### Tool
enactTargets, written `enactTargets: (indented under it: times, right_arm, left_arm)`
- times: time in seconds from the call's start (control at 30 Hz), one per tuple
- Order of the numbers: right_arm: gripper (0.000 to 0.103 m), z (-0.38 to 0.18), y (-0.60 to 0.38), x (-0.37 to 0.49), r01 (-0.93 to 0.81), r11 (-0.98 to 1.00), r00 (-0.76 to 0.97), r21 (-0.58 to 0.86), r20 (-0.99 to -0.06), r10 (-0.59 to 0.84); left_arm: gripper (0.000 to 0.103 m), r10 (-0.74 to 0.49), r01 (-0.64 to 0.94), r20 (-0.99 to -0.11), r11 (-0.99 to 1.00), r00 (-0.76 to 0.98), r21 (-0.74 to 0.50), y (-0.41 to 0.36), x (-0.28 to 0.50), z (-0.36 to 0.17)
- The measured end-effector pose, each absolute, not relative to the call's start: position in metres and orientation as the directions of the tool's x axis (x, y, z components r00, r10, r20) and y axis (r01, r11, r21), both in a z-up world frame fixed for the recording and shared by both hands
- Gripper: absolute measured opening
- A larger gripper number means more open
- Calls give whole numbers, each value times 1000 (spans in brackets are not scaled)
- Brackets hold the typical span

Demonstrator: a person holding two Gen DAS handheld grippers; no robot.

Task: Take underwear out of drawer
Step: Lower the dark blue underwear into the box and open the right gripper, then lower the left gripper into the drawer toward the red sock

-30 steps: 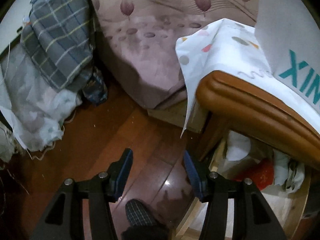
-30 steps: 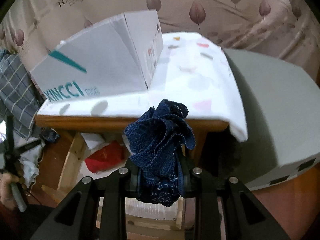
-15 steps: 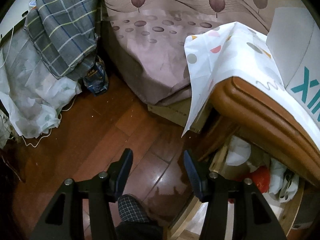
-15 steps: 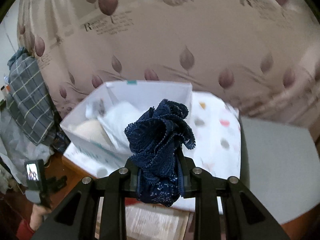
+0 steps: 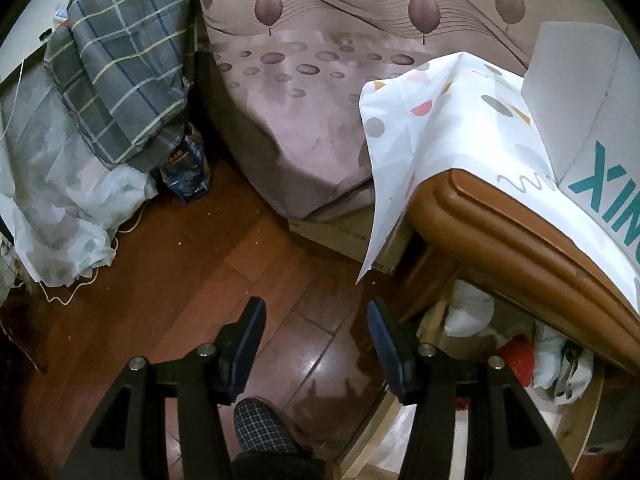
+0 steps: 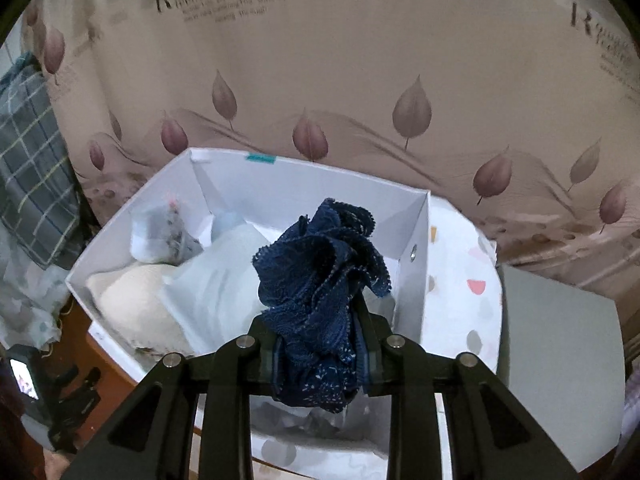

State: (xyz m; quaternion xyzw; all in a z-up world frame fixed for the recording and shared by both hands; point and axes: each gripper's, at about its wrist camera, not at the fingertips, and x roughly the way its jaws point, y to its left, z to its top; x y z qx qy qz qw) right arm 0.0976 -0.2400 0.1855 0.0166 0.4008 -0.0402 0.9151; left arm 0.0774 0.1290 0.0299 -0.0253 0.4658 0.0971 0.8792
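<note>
Left wrist view: left gripper (image 5: 316, 336) points down at the wood floor (image 5: 192, 280), jaws apart, nothing between them. Checked slipper (image 5: 262, 426) sits at the bottom edge between the finger bases. On the right, a wooden nightstand top (image 5: 516, 236) covered by a white cloth with coloured dots (image 5: 432, 120), one corner hanging off the edge. White box with teal lettering (image 5: 592, 148) stands on that cloth. Below the top, open drawer (image 5: 584, 416) holds white fabric and a red item (image 5: 518, 362). Bed with leaf-print cover (image 5: 320, 92) is behind. On the left, grey plaid fabric (image 5: 120, 60) lies over a pale floral sheet (image 5: 60, 200); blue packet (image 5: 186, 164) on the floor beside them.
</note>
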Motion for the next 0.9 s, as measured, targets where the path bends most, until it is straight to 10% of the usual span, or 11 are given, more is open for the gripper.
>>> enactTargets:
  times: [0.43, 0.7, 0.9]
  right_arm:
    - [32, 156, -244, 113, 120, 992, 622, -27, -777, -96]
    - [69, 164, -240, 110, 120, 992, 645, -31, -757, -102]
    - [77, 190, -229, 90, 81, 994, 712, -74, -693, -109]
  left_arm:
    - [54, 117, -133, -821, 990, 558, 50, 117, 77, 30]
    - [54, 101, -97, -824, 994, 557, 56, 109, 77, 29]
    - [54, 103, -49, -824, 995, 557, 91, 100, 76, 24]
